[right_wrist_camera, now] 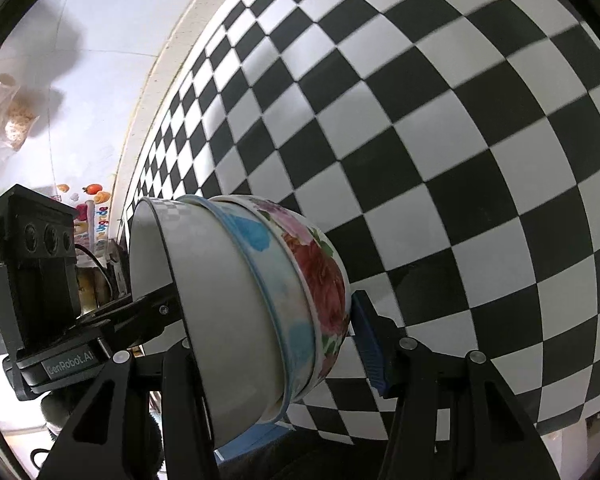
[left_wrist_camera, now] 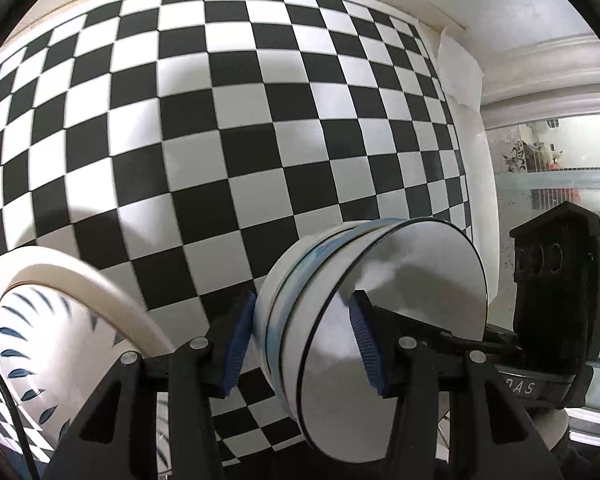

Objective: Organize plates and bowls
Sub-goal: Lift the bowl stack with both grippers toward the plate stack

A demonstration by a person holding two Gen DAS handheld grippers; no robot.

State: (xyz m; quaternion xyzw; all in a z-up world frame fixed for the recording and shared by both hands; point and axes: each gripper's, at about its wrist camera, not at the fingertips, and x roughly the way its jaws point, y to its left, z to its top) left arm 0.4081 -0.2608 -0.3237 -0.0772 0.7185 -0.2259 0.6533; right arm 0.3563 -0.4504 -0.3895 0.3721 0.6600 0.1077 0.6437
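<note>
While both claws clamp it, bowl stack (right_wrist_camera: 260,304) tilts.

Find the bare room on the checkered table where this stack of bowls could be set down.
Bare checkered table stretches beyond the stack of bowls up to its far pale edge, free in both views. It is crowded at the near left, where a blue-patterned bowl sits beside the left tongs. The right tongs also clamp the stack.

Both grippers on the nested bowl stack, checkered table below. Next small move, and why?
Probably lower the stack of nested bowls onto the black-and-white checkered table: it is tipped sideways, clamped by the left gripper and right gripper, clear of the white dish with blue leaf marks.
</note>
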